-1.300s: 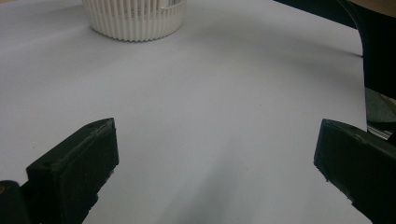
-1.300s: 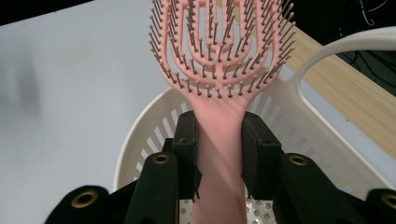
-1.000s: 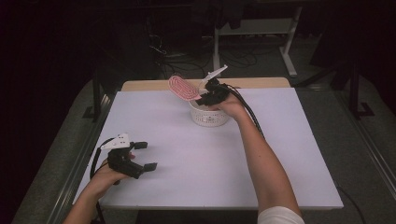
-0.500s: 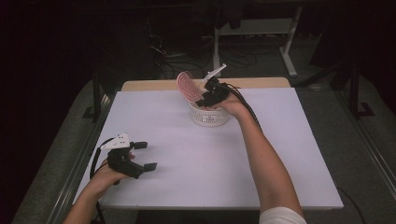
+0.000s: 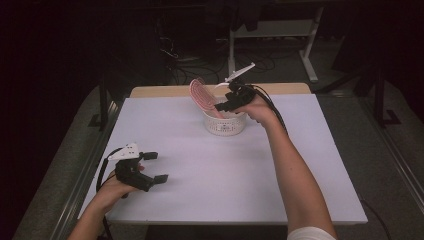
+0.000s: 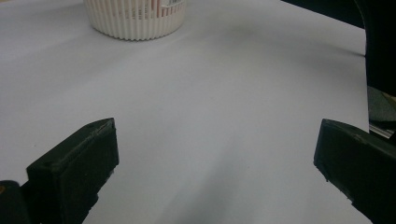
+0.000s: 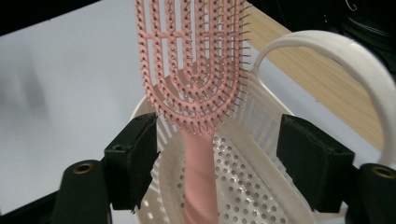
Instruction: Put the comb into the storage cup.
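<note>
Pink hairbrush stands handle-down in a white slotted basket near the far edge of the white table, seen from the high view. Its bristled head leans out over the basket rim toward the left. Right gripper hovers just above the basket, close beside the brush; a hand holds it and a cable trails back along the forearm. Left gripper rests on the near left part of the table, well apart from the basket, jaws spread with nothing between them.

Left gripper view: both black jaws stand wide apart over bare white table. Ribbed base of the basket sits at the top, far ahead of the jaws. State: released, holding nothing.

Right gripper view: hairbrush rises upright between the two jaws, its handle going down into the perforated floor of the basket. Left jaw sits just beside the handle with a narrow gap showing; right jaw stands clearly off to the side. Pads do not press on the brush. Jaws have just been opening, with the brush between them. State: released. White loop handle of the basket arches at the right, with a strip of wood behind it.
</note>
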Demonstrator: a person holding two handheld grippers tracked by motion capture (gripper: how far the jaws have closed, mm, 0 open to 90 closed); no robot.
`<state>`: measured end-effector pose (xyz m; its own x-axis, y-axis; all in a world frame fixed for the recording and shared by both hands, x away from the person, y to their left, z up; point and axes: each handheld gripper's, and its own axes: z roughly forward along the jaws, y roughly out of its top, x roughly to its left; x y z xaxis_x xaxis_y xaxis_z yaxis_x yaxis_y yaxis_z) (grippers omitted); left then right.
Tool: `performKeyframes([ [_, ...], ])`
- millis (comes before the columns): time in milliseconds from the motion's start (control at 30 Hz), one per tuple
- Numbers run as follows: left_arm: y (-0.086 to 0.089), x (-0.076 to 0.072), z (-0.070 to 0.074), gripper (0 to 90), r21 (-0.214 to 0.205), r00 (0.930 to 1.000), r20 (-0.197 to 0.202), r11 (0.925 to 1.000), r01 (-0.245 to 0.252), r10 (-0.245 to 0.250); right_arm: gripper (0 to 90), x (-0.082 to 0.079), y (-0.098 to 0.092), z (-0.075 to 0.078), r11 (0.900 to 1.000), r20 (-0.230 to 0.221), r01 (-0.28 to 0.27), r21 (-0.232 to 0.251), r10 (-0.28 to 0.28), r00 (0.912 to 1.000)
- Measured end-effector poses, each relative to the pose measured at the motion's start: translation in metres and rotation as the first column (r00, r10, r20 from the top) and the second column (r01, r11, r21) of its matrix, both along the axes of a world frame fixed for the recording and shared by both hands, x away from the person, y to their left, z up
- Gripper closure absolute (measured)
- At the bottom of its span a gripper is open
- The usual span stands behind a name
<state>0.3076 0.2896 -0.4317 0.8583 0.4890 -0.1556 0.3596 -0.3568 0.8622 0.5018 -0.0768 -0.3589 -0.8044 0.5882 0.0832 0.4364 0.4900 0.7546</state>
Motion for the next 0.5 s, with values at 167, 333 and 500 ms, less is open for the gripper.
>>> performKeyframes([
  [167,0.0,0.001,0.0,0.0,-0.001,1.0,-0.002,1.0,-0.005,0.005,25.3,-0.007,-0.01,0.006,0.9999,-0.005,0.006,0.013,-0.006,1.0],
  [333,0.0,0.002,-0.001,0.0,0.003,1.0,-0.004,1.0,-0.006,0.006,22.0,-0.012,-0.022,0.01,0.9993,-0.006,0.023,0.028,-0.023,0.9997],
  [500,-0.001,0.003,-0.001,0.0,0.004,1.0,-0.008,1.0,-0.002,0.002,20.4,-0.019,-0.033,0.014,0.9985,0.001,0.038,0.04,-0.038,0.9993],
])
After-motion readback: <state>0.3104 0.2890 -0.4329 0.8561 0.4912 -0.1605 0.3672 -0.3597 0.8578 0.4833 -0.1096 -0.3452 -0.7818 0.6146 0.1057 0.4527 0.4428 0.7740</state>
